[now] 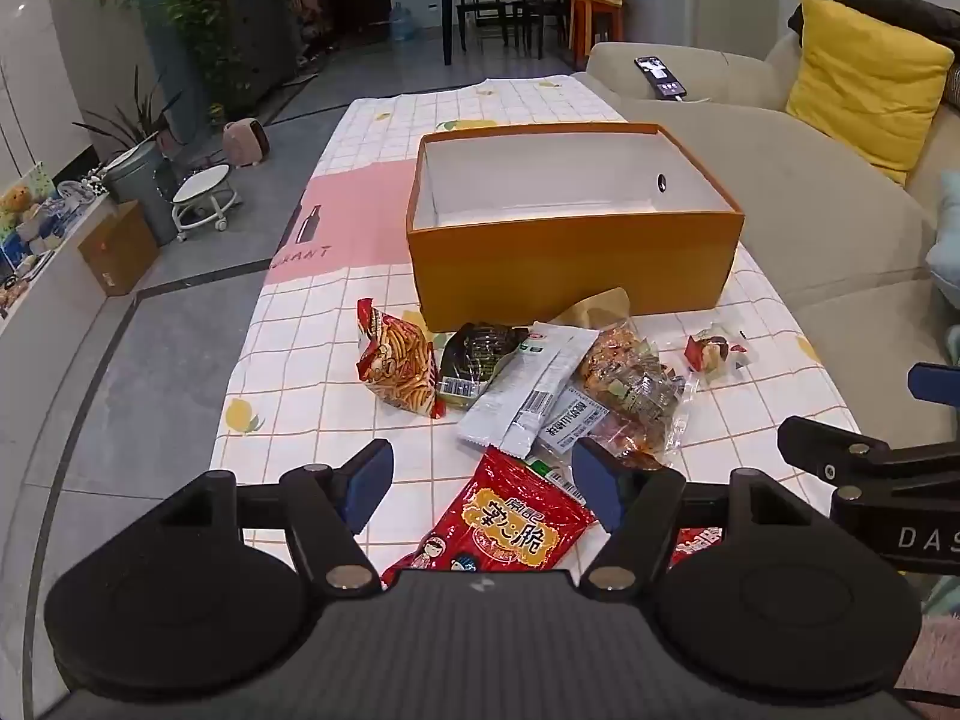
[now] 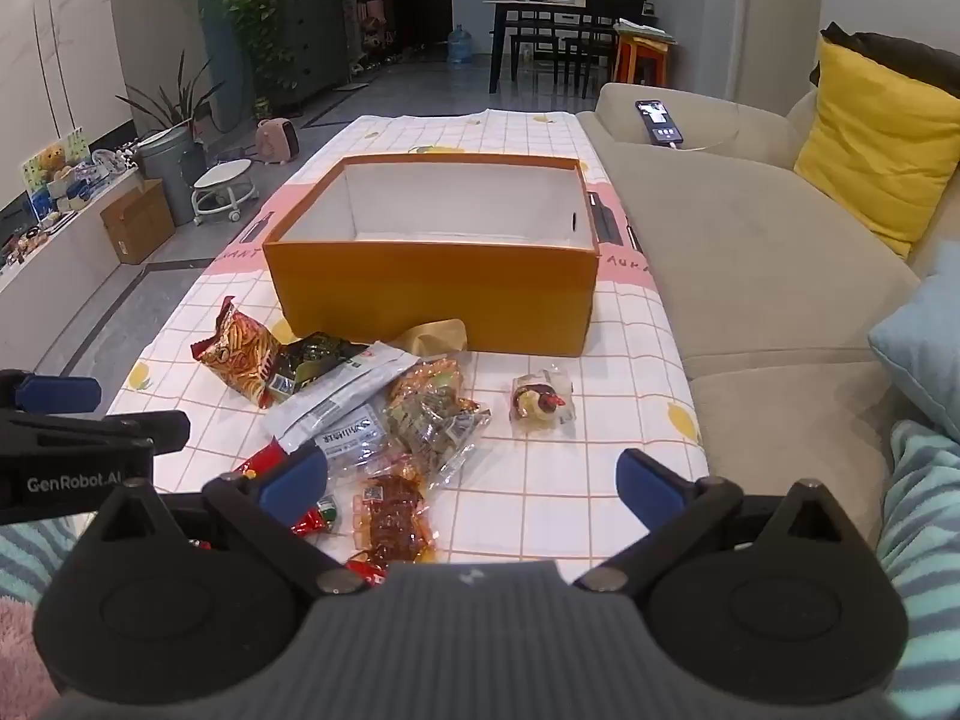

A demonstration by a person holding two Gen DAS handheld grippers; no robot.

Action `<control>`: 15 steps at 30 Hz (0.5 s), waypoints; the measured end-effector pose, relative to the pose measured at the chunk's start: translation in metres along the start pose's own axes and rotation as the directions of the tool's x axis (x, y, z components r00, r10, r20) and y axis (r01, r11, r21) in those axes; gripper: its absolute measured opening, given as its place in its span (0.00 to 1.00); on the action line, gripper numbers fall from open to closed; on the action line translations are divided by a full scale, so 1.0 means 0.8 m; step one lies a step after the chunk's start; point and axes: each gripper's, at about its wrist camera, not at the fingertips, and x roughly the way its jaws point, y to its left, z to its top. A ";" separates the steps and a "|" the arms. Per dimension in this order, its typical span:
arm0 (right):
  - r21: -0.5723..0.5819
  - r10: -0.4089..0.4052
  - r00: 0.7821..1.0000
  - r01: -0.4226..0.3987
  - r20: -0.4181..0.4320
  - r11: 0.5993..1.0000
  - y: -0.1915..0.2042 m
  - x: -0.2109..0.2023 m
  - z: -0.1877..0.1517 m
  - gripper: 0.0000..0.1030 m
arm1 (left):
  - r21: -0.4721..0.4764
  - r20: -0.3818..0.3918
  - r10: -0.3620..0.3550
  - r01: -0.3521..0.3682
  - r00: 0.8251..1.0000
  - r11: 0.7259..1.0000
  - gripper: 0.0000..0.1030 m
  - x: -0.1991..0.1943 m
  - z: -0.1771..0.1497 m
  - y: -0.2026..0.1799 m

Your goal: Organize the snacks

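Left wrist view: both grippers (image 1: 483,489) (image 2: 474,480) agape, empty, snack pile (image 1: 540,384) before orange box (image 1: 570,264).

Snack packets (image 1: 522,384) before empty orange box (image 1: 570,270)

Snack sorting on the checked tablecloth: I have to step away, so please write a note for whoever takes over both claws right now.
Left claw: open, empty, hovering over the red foil snack bag.
Right claw: open, empty, above the clear packet of reddish-brown snacks.
Orange cardboard box: white inside, nothing visible in it.
All snacks lie loose in front of the box; the small clear-wrapped pastry sits apart from the pile.
Done: nothing boxed.
Left: presumably every packet goes in.
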 end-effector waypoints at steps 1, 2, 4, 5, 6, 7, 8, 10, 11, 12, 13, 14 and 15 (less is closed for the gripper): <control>0.002 0.002 1.000 -0.002 0.000 1.000 0.000 0.000 0.000 0.96 | 0.001 -0.001 -0.003 0.003 1.000 1.000 0.78 0.000 0.000 0.000; 0.002 0.002 1.000 -0.002 0.000 1.000 0.000 0.000 0.000 0.96 | 0.002 -0.003 -0.006 0.006 1.000 1.000 0.78 0.000 0.000 -0.001; 0.000 0.002 1.000 -0.002 0.001 1.000 0.001 -0.001 0.000 0.96 | 0.006 -0.006 -0.006 0.006 1.000 1.000 0.77 -0.001 -0.001 -0.003; 0.003 0.004 1.000 -0.004 -0.004 1.000 0.000 0.001 0.000 0.96 | 0.010 -0.008 -0.007 0.007 1.000 1.000 0.77 -0.001 -0.001 -0.005; 0.003 0.004 1.000 -0.004 -0.002 1.000 0.000 0.000 0.000 0.96 | 0.012 -0.010 -0.009 0.009 1.000 1.000 0.77 -0.002 -0.001 -0.006; 0.004 0.004 1.000 -0.004 0.000 1.000 0.000 0.000 0.000 0.96 | 0.013 -0.011 -0.009 0.010 1.000 1.000 0.77 -0.003 -0.001 -0.008; 0.004 0.005 1.000 -0.005 0.001 1.000 0.000 0.000 0.000 0.96 | 0.008 -0.010 -0.011 0.011 1.000 1.000 0.77 -0.006 0.005 -0.004; 0.005 0.005 1.000 -0.005 0.001 1.000 0.001 -0.001 0.002 0.96 | -0.003 -0.009 -0.016 0.016 1.000 1.000 0.77 -0.001 0.005 0.002; 0.005 0.005 1.000 -0.005 0.000 1.000 0.001 -0.002 0.002 0.96 | -0.005 -0.006 -0.017 0.017 1.000 1.000 0.77 -0.001 0.003 0.003; 0.004 0.005 1.000 -0.005 0.001 1.000 0.002 -0.002 0.001 0.96 | -0.005 -0.006 -0.017 0.017 1.000 1.000 0.77 -0.001 0.003 0.003; 0.003 0.005 1.000 -0.005 0.001 1.000 0.001 0.001 -0.002 0.96 | -0.003 -0.007 -0.017 0.017 1.000 1.000 0.77 -0.001 0.003 0.003; 0.003 0.004 1.000 -0.004 0.000 1.000 0.001 0.003 -0.002 0.96 | -0.004 -0.008 -0.017 0.016 1.000 1.000 0.77 -0.001 0.004 0.003; 0.003 0.004 1.000 -0.004 0.000 1.000 0.001 0.002 -0.003 0.96 | -0.008 -0.008 -0.017 0.017 1.000 1.000 0.77 0.003 0.000 0.002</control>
